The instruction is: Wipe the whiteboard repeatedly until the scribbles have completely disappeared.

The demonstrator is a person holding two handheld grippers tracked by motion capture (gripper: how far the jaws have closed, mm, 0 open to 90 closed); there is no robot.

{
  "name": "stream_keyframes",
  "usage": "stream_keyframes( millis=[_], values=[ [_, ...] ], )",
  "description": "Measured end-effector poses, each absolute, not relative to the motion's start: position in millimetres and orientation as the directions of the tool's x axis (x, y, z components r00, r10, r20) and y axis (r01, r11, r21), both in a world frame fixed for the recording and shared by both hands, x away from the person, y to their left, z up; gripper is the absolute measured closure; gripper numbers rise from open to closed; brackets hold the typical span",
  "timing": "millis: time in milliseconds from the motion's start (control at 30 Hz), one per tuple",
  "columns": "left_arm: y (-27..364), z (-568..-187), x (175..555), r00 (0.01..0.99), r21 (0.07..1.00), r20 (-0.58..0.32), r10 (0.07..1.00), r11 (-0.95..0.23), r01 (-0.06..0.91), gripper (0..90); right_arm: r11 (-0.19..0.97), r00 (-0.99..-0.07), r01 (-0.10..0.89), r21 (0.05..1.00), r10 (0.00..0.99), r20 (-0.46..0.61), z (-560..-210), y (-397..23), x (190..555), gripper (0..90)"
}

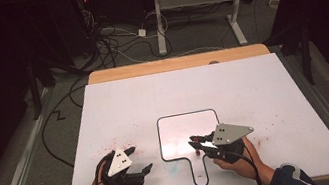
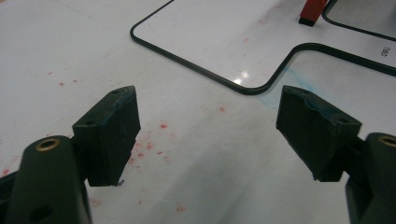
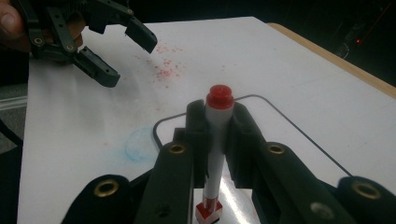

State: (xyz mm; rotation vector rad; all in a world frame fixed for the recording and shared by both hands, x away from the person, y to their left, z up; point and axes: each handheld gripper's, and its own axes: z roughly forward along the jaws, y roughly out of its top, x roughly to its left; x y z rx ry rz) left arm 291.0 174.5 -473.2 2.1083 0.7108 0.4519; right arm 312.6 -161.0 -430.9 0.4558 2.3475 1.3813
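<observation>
The right tool point(image 3: 218, 126) holds a white-barrelled marker with a red end point(image 3: 218, 121) clamped between its two black jaws, which stand narrow against the barrel. In the right gripper view the marker runs lengthwise along the jaws, with its round red end point(image 3: 220, 96) poking out past the fingertips and a squarish red part showing low between the jaw arms. In the high view the right tool point(image 1: 195, 142) sits at the near right of the desk, pointing left, with the marker's red tip over the thin black outline of a paddle-like shape point(image 1: 185, 115) drawn on the white sheet point(image 1: 253, 88). A grey three-cornered plate point(image 1: 230, 132) tops this tool, and a hand point(image 1: 240, 161) grips it from below.

The left tool point(image 1: 141, 160) rests at the near left of the desk, well apart from the marker, its jaws spread wide with nothing between them. In the left gripper view the bare sheet lies between the two black pads point(image 2: 112, 133), with the outline's rounded corner just beyond.

Scattered red specks point(image 2: 149, 144) mark the sheet near the left tool, and a faint blue smudge point(image 3: 137, 144) lies just beside the outline. The wooden desk edge point(image 1: 178, 63) shows beyond the sheet.
</observation>
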Motion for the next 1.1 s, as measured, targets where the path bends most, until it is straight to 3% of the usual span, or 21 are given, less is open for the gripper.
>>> stream_keyframes(
  millis=[300,567,667,833,933,1100],
  values=[
    [174,-473,291,0.774,0.813,0.063,0.631,-0.481,0.326,20.7,0.507,-0.838,0.092,0.857,0.504,-0.208,-427,-188,316,80.8],
    [173,-473,291,0.776,0.811,0.064,0.628,-0.486,0.326,20.8,0.503,-0.849,0.052,0.863,0.478,-0.228,-430,-177,314,80.9],
    [174,-473,291,0.776,0.812,0.064,0.627,-0.485,0.325,20.8,0.512,-0.819,0.055,0.857,0.514,-0.255,-430,-181,326,80.8],
    [174,-474,292,0.776,0.813,0.058,0.628,-0.481,0.329,20.7,0.475,-0.790,0.113,0.873,0.576,-0.211,-429,-195,343,80.8],
    [174,-474,292,0.777,0.811,0.060,0.626,-0.485,0.328,20.8,0.440,-0.810,0.132,0.888,0.564,-0.159,-431,-187,344,80.9],
    [174,-473,291,0.778,0.812,0.061,0.626,-0.484,0.326,20.7,0.447,-0.831,0.101,0.889,0.529,-0.172,-433,-167,341,80.8]
  ],
)
